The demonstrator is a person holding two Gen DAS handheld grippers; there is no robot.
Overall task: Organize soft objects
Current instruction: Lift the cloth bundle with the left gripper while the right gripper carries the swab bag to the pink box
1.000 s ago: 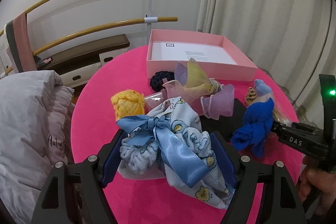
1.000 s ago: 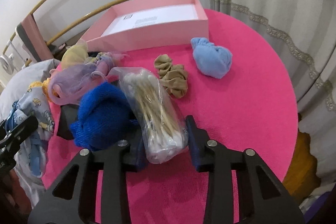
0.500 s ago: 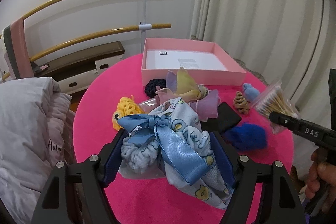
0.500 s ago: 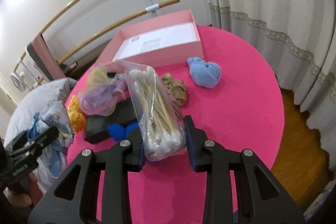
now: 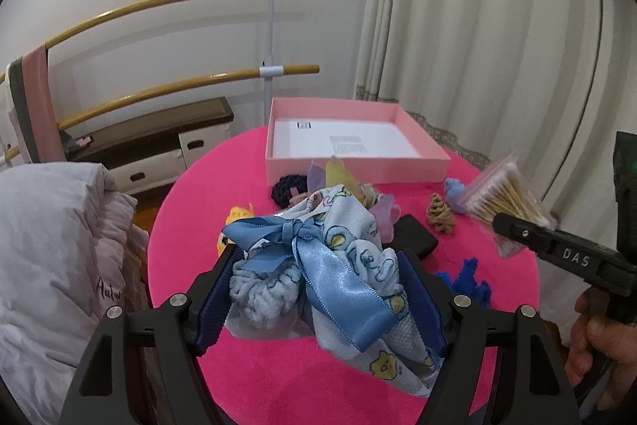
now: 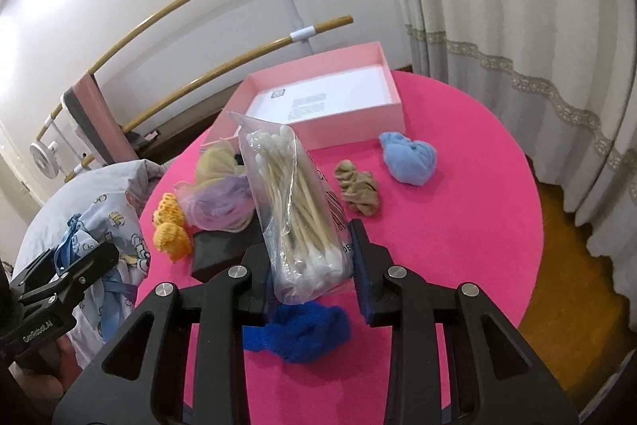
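My left gripper [image 5: 318,289] is shut on a pale blue printed cloth bundle with a blue satin bow [image 5: 330,265] and holds it above the pink round table [image 5: 278,369]. My right gripper [image 6: 312,265] is shut on a clear bag of cotton swabs [image 6: 298,210], lifted off the table; the bag also shows in the left wrist view [image 5: 505,198]. An open pink box [image 6: 318,106] stands at the table's far side and holds only a white sheet. A dark blue knit piece [image 6: 298,333] lies just under the right gripper.
On the table lie a light blue sock ball [image 6: 410,162], a tan scrunchie [image 6: 358,190], a purple and yellow gauze bundle [image 6: 219,198], a yellow crochet piece [image 6: 171,230] and a black flat block [image 6: 223,249]. A grey quilt [image 5: 47,265] is at left, curtains at right.
Both grippers have risen and drawn back from the table with their loads. The swab bag has come up off the table, leaving the dark blue knit piece lying below it.
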